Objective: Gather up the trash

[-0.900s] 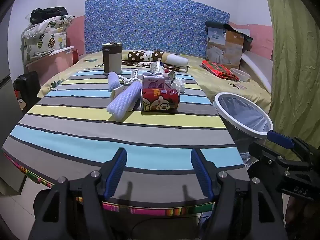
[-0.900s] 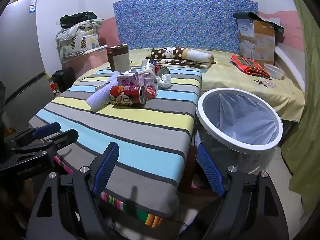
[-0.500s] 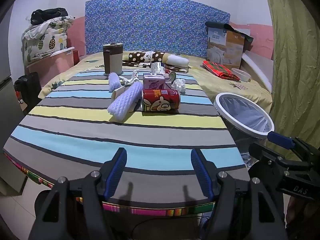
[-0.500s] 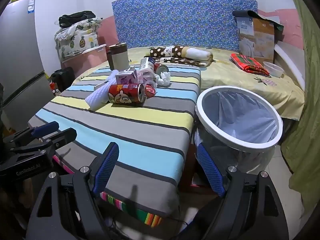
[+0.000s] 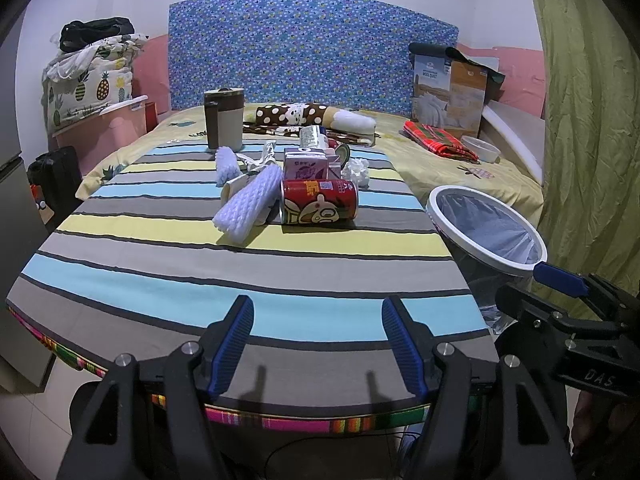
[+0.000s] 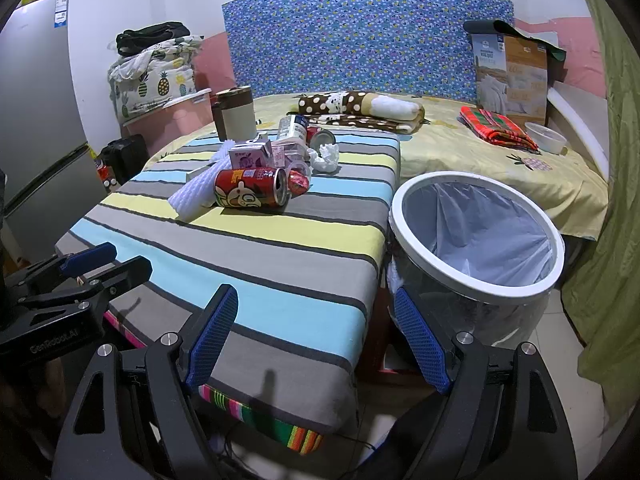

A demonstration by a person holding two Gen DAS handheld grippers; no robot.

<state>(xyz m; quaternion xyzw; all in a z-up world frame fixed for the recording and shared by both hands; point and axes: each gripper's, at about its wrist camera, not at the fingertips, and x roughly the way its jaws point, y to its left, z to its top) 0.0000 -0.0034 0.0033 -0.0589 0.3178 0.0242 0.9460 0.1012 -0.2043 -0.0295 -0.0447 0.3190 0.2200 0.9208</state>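
A heap of trash lies mid-table on the striped cloth (image 5: 240, 264): a red can (image 5: 318, 202) (image 6: 250, 193) on its side, a white foam sleeve (image 5: 248, 204), a purple carton (image 5: 306, 164) (image 6: 250, 156) and a crumpled tissue (image 5: 357, 170) (image 6: 326, 156). A white-rimmed bin (image 5: 433, 211) (image 6: 460, 177) with a liner stands off the table's right edge. My left gripper (image 5: 318, 340) hovers open over the near table edge, well short of the heap. My right gripper (image 6: 316, 336) is open at the table's near right corner, beside the bin. Neither holds anything.
A brown-and-cream flask (image 5: 224, 124) stands at the table's far left. Behind is a bed with a spotted pillow (image 5: 316, 118), a red plaid cloth (image 5: 438, 140) and a box (image 5: 450, 92). A green curtain (image 5: 580, 120) hangs on the right, a fridge (image 6: 36, 120) on the left.
Both views shift only slightly. Nothing on the table has moved, and both grippers stay open and empty.
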